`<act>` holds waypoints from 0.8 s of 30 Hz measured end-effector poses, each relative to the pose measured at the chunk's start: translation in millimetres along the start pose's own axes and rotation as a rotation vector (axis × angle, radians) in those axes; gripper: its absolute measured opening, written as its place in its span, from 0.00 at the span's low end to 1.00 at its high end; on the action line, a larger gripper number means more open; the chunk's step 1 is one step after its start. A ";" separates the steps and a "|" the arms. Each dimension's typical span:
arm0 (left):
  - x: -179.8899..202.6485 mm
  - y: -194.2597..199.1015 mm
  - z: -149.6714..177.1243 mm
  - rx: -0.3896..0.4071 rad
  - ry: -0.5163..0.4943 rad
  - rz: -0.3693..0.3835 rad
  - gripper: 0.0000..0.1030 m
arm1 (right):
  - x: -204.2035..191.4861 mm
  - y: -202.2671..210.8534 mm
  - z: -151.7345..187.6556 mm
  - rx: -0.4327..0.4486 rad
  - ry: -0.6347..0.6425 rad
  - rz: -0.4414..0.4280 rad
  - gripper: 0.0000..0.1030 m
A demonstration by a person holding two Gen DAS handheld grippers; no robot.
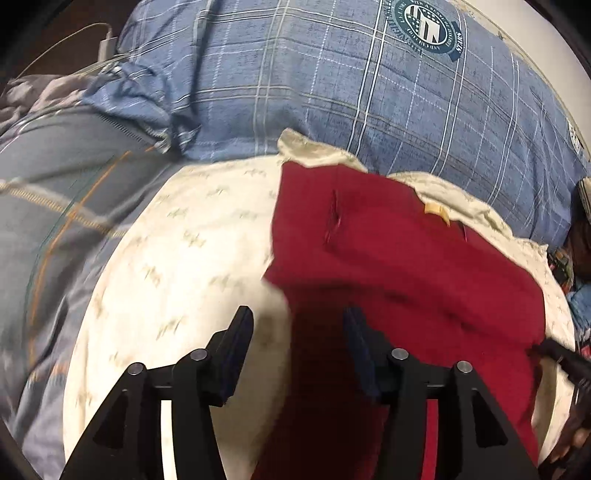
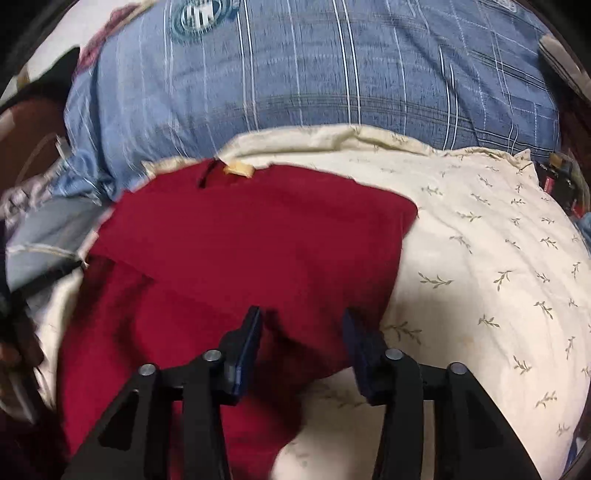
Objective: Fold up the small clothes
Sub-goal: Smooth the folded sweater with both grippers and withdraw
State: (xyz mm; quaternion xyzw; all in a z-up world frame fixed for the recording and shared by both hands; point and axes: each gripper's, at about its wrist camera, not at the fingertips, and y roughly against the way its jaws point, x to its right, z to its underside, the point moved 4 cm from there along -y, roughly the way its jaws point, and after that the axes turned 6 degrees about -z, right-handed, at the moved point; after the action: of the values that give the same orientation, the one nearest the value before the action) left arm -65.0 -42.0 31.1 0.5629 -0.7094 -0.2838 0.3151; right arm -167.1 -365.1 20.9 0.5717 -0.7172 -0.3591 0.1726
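Note:
A dark red garment (image 1: 406, 266) lies partly folded on a cream leaf-print pillow (image 1: 177, 258). A small yellow label (image 1: 437, 212) shows near its far edge. My left gripper (image 1: 297, 325) is open, its jaws wide apart, above the garment's left edge. In the right wrist view the same garment (image 2: 240, 243) covers the left half of the pillow (image 2: 480, 266), with the label (image 2: 239, 170) at the top. My right gripper (image 2: 303, 325) is open over the garment's near right corner and holds nothing.
A blue plaid cushion (image 1: 332, 81) with a round emblem (image 1: 424, 26) lies behind the pillow, also in the right wrist view (image 2: 314, 74). Grey-blue bedding (image 1: 55, 192) lies to the left. A white charger and cable (image 1: 105, 44) sit at far left.

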 end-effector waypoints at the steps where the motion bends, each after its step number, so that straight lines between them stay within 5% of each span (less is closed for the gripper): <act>1: -2.8 5.7 5.9 -0.001 -0.001 -0.011 0.51 | -0.3 2.6 0.3 0.006 0.000 0.001 0.63; 9: -16.9 43.7 38.6 0.023 -0.009 -0.048 0.54 | -12.9 16.2 43.3 -0.038 -0.057 -0.101 0.64; 24: -25.6 55.8 50.7 0.029 -0.015 -0.010 0.54 | -20.7 33.0 60.1 -0.020 -0.099 -0.088 0.68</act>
State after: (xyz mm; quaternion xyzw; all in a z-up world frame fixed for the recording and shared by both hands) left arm -134.2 -3.1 37.6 0.5688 -0.7130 -0.2794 0.3002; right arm -223.7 -323.5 6.8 0.5825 -0.6953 -0.4016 0.1265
